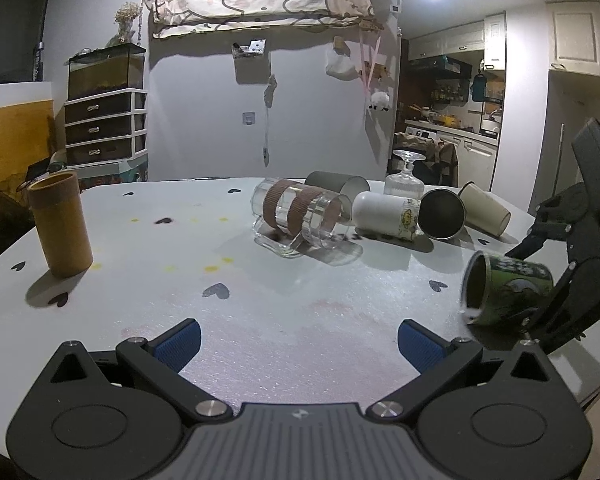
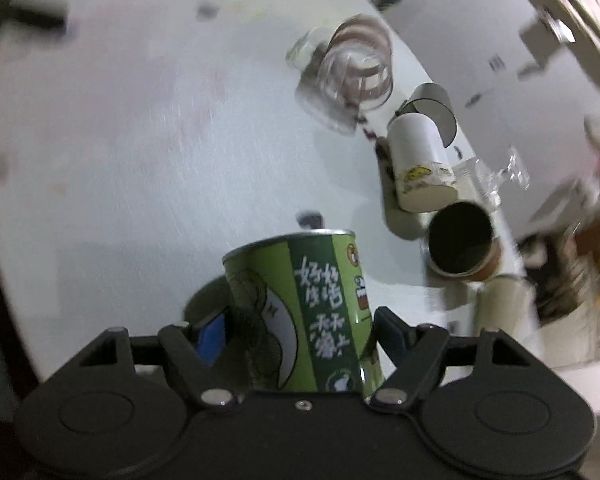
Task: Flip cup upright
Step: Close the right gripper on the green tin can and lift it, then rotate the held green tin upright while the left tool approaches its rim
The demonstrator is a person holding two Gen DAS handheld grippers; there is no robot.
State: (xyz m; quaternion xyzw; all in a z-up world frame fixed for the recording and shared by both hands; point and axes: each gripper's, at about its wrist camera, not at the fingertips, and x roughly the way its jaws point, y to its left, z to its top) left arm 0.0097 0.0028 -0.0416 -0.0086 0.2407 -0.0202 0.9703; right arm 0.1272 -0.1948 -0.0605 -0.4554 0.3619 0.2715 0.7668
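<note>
My right gripper (image 2: 300,332) is shut on a green printed cup (image 2: 300,308) and holds it tilted just above the table, mouth pointing left in the left wrist view (image 1: 508,292). My left gripper (image 1: 298,338) is open and empty, low over the white table (image 1: 260,320). Several other cups lie on their sides at the back: a glass with brown bands (image 1: 300,216), a white cup (image 1: 384,214), a dark-lined cup (image 1: 442,214), a cream cup (image 1: 486,208) and a grey cup (image 1: 336,184).
A tan cylinder cup (image 1: 60,224) stands upright at the table's left. An upturned stemmed glass (image 1: 406,178) stands behind the cups. The table edge runs close on the right. Drawers (image 1: 104,124) and a wall lie beyond.
</note>
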